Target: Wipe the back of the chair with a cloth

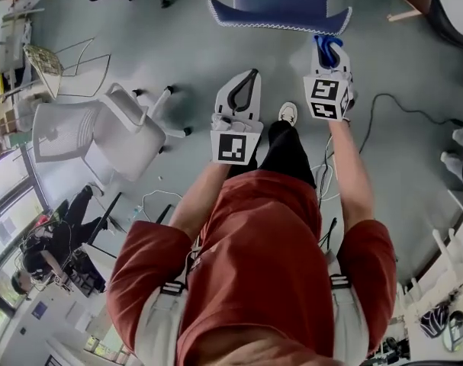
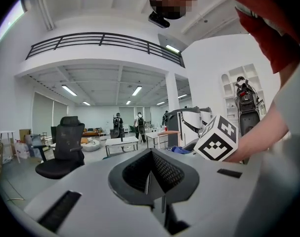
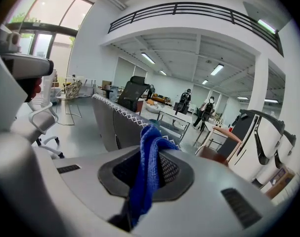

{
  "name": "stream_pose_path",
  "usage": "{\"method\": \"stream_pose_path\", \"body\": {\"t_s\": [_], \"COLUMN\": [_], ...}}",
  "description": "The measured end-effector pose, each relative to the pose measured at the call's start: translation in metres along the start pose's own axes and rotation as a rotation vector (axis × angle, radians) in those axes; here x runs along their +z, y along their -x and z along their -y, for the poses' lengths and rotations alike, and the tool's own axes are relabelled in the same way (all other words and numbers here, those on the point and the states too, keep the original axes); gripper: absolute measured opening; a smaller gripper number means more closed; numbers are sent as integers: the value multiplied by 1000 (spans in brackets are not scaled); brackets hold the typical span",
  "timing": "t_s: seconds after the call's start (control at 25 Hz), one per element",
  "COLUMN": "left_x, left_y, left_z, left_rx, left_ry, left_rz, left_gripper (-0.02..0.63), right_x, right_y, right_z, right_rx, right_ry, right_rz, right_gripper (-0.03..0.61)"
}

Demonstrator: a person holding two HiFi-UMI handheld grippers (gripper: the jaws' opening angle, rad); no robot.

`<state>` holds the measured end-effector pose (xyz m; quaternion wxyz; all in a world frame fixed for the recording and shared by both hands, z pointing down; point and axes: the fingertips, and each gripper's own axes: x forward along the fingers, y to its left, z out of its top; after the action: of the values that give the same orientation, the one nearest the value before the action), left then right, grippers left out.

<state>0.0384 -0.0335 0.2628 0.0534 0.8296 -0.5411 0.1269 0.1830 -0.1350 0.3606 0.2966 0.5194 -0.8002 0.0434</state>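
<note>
Near chair back [image 1: 278,6] | right gripper [image 1: 329,59] pinching blue cloth [image 1: 326,46] | left gripper [image 1: 249,78] pressed together

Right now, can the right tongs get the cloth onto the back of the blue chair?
Probably yes. The right tongs are shut on the cloth, which sits close to the stitched top edge of the chair back, and nothing stands between them.
</note>
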Motion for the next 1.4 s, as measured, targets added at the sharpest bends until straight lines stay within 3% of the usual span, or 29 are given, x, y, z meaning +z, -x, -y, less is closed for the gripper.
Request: {"method": "stream_pose_path", "body": {"t_s": [0.16,0.48,0.76,0.96,1.24,1.4], "left_x": [27,56,88,121,185,225], "left_y": [14,27,26,42,69,86], "left_z": [0,-24,-64,-90,-123,-148], "left_rx": [-11,12,48,84,78,96], "left_ry": [-39,47,39,62,50,85], "left_rz": [38,52,127,129,191,249], "left_gripper": [14,14,14,14,14,14], "right_x": [3,14,90,150,254,300], "right_y": [0,22,91,128,168,185], "right_z": [2,-6,-11,-21,-14,-13], "right_rx": [-5,-20,-40,28,38,58], "right_ry": [-17,-79,-203,-244,-196,-166], "right_rz": [-14,-41,116,162,318,377], "right_gripper": [51,51,51,51,51,51]}}
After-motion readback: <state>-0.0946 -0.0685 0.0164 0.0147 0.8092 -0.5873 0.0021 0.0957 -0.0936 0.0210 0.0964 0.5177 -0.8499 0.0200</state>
